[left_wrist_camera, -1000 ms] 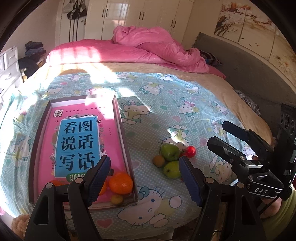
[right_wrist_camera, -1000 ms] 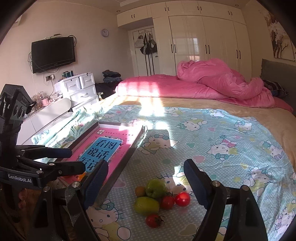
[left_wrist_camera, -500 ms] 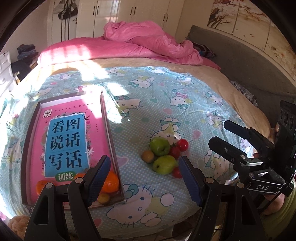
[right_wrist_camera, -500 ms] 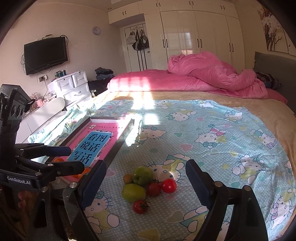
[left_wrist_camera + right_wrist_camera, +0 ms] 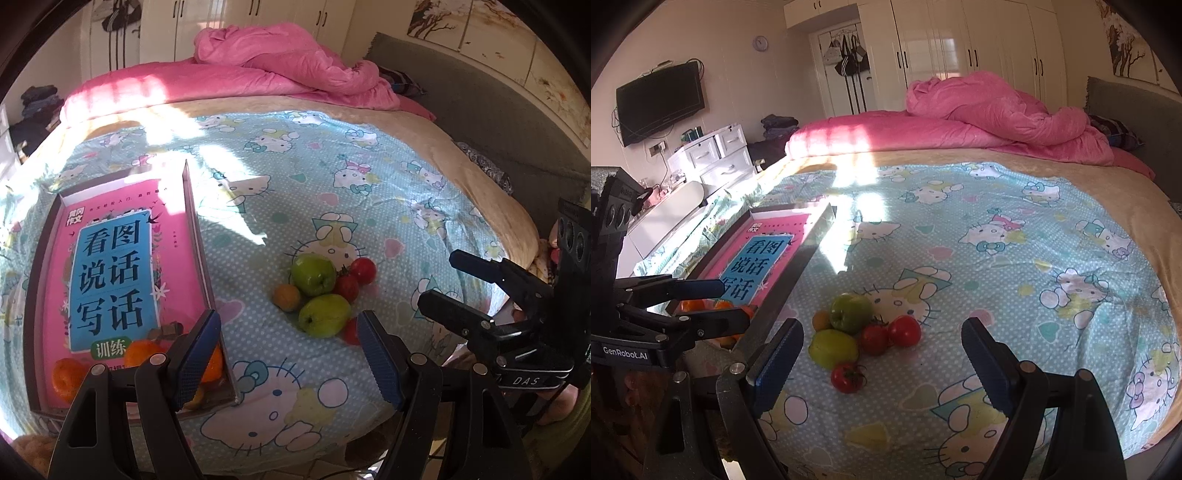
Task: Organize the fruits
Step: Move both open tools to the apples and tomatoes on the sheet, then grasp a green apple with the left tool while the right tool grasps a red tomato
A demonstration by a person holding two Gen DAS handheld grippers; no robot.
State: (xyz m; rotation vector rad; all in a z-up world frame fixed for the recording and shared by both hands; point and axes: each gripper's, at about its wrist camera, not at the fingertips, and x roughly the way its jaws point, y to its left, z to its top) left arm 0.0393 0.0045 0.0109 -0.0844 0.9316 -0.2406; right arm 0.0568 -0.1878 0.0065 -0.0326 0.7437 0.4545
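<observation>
We hover over the bed with the right gripper (image 5: 882, 365) wide and empty, left gripper (image 5: 288, 354) wide too — fruit pile (image 5: 860, 332) at twelve o'clock, tray (image 5: 201, 236) at ten. Next, we likely close on one tomato (image 5: 847, 376).

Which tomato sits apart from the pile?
On the cartoon-cat sheet, right of the tray, lies a fruit pile. At its near edge, just past the lighter green apple, lies one tomato. Unlike the two touching tomatoes behind, it lies alone.
</observation>
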